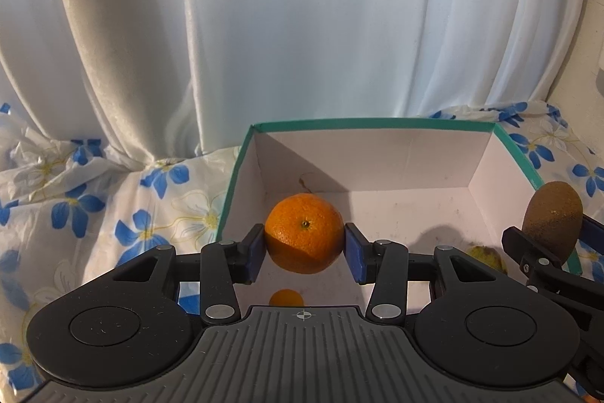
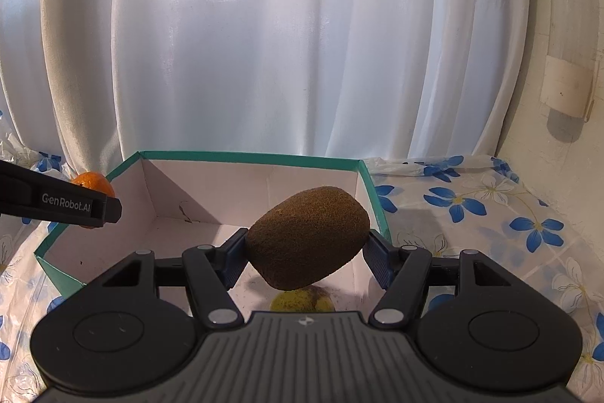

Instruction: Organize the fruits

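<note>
Over the box (image 1: 241, 153), the left gripper (image 1: 305, 248) clamps an orange (image 1: 304, 233) while, at three o'clock, the right gripper (image 2: 305, 252) clamps a kiwi (image 2: 307, 237).

Left gripper (image 1: 305, 250): matte black plastic linkage arms, silver pivot screws, blue pads (image 1: 355, 257), ribbed grey base. Right gripper (image 2: 305, 253): same build; "GenRobot.AI" lettering on the left gripper's finger.

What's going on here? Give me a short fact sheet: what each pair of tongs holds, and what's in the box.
left tongs: shut on orange, over the box
right tongs: shut on kiwi, over the box
box: teal rim, white inside, open top
already in box: yellow-green fruit, partly hidden
under box: flowered cloth
</note>
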`<state>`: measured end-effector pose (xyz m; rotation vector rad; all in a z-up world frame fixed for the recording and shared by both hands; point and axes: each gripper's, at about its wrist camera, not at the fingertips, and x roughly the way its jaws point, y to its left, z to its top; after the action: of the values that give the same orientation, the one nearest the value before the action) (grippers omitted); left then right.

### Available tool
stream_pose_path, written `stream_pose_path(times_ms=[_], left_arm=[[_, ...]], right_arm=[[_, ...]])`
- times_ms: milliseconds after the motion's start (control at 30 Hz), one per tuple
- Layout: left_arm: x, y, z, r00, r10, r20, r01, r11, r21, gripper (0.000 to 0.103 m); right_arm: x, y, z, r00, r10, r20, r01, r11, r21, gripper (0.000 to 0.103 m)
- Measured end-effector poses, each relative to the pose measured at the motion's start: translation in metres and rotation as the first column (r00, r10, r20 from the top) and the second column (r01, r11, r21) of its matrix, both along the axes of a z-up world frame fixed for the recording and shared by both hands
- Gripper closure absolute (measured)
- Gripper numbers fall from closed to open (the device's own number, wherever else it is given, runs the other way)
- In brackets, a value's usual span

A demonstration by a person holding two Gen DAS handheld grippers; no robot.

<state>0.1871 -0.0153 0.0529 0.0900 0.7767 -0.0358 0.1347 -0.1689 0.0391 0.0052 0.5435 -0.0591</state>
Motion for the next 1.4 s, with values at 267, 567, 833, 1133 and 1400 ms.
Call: stream_pose_path(times_ms=[267,567,833,1133,1400], left_arm=[[0.004,-0.003,-0.014,1.000,-0.007,-0.024,0.007,1.000,0.012,0.054],[0.006,-0.003,-0.027,0.999,-0.008,-0.050,0.009,1.000,0.018,0.054],[0.010,-0.003,-0.035,0.997,-0.001,-0.076,0.003,1.000,0.023,0.054],[0.007,0.002,-0.032,0.998,0.017,-0.059,-0.015,0.999,0.028,0.024],[-0.024,0.010,-0.009,1.000,0.008,0.011,-0.008,1.000,-0.008,0.017]], right_arm=[[0.005,0.002,-0.013,1.000,0.013,-0.024,-0.013,1.000,-0.009,0.038],[0.006,0.000,-0.024,0.999,0.012,-0.052,-0.012,1.000,-0.007,0.038],[0.006,-0.002,-0.030,0.998,0.013,-0.065,-0.014,1.000,-0.011,0.038],[0.003,0.000,-0.026,1.000,0.003,-0.024,-0.004,0.999,-0.043,0.028],[-0.026,-0.008,-0.006,0.997,-0.033,0.073,0.037,0.998,-0.042,0.016]])
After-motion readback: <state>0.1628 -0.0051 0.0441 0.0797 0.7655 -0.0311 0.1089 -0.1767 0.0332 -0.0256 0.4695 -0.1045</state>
